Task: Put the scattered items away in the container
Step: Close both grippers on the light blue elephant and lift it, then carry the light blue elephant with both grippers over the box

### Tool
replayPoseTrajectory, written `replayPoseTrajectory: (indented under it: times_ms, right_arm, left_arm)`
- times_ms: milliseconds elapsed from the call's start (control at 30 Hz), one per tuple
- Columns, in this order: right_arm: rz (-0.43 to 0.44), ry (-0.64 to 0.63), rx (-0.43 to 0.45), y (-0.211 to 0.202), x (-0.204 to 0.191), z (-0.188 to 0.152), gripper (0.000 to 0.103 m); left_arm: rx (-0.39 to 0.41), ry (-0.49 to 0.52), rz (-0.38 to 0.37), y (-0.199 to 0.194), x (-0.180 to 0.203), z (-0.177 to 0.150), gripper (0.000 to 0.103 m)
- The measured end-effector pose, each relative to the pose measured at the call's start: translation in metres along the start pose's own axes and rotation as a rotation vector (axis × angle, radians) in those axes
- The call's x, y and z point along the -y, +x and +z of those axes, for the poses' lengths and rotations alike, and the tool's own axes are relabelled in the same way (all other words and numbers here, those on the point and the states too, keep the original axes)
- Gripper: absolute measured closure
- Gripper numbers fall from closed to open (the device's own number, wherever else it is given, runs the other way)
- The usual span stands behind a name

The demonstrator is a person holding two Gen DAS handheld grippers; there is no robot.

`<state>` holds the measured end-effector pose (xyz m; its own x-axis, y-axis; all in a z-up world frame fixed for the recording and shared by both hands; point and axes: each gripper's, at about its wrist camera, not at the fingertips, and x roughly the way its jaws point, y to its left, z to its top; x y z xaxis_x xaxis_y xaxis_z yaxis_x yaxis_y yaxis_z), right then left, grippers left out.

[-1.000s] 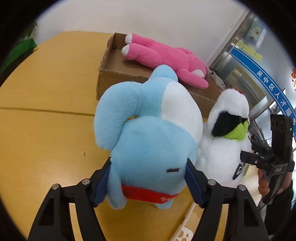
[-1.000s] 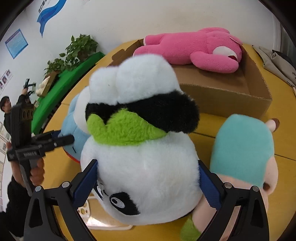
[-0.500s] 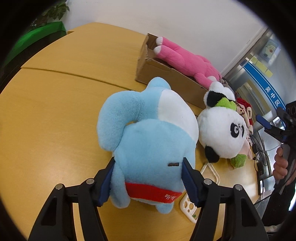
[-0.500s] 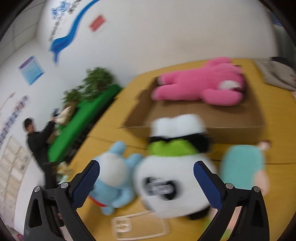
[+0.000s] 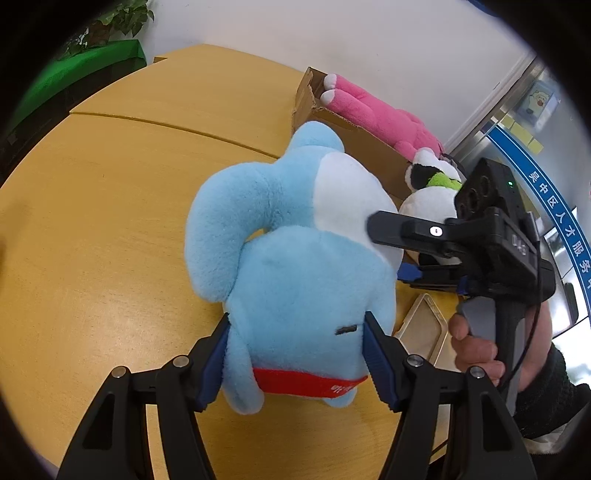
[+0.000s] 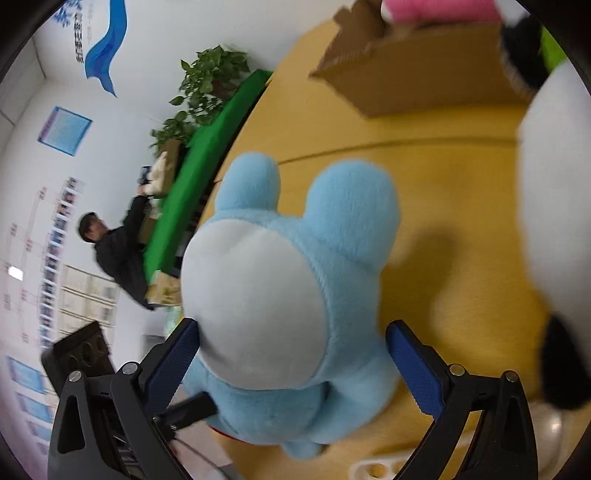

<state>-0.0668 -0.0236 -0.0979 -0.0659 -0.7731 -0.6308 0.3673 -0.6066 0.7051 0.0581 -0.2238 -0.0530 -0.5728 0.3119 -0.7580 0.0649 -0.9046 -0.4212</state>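
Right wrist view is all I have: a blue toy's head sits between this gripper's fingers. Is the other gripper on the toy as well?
Observer: Yes. The left gripper is shut on the blue toy, pads pressed into its body just above a red band.
Operator: I see only a pink scrap at the top. Is it in the box?
Observer: It is a pink toy, lying stretched along the open cardboard box.

White wall [image 5: 258, 33], green counter [image 6: 207, 155], potted plant [image 6: 210, 74]
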Motion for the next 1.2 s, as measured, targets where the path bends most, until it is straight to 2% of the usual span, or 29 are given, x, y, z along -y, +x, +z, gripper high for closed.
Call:
replayPoseTrajectory:
  times_ms: [100,167,267,433,567,700,833,1000,1100,1200]
  right_arm:
    - [0.016,-0.049,0.016,0.003,-0.004,0.002,0.007]
    - [0.022,-0.060,0.022,0.002,-0.005,0.002,0.016]
    - [-0.003,-0.117,0.042,0.000,-0.014,0.000,0.025]
    - [-0.072,-0.176,0.126,-0.029,-0.037,0.008,0.026]
    - [-0.118,-0.246,0.272,-0.080,-0.067,0.031,0.027]
    - [-0.164,-0.328,0.421,-0.146,-0.100,0.074,0.027]
    - [-0.238,-0.385,0.530,-0.201,-0.127,0.115,0.027]
    - [-0.322,-0.423,0.600,-0.246,-0.141,0.170,0.027]
    - [-0.351,-0.435,0.603,-0.248,-0.137,0.197,0.027]
    - [-0.367,-0.420,0.588,-0.235,-0.117,0.226,0.027]
  left_arm:
    - [0.008,0.000,-0.005,-0.002,-0.001,0.000,0.038]
    - [0.009,0.008,-0.012,-0.002,0.001,0.001,0.040]
    - [0.013,0.043,-0.004,-0.003,0.010,0.004,0.042]
    - [0.058,0.106,-0.050,-0.012,0.031,0.025,0.043]
    - [0.144,0.216,-0.093,-0.031,0.066,0.067,0.043]
    - [0.268,0.355,-0.135,-0.050,0.113,0.124,0.043]
    - [0.339,0.415,-0.210,-0.052,0.149,0.185,0.043]
    - [0.371,0.434,-0.267,-0.039,0.174,0.246,0.043]
    - [0.361,0.410,-0.288,-0.017,0.175,0.269,0.043]
    - [0.321,0.356,-0.291,0.017,0.164,0.286,0.043]
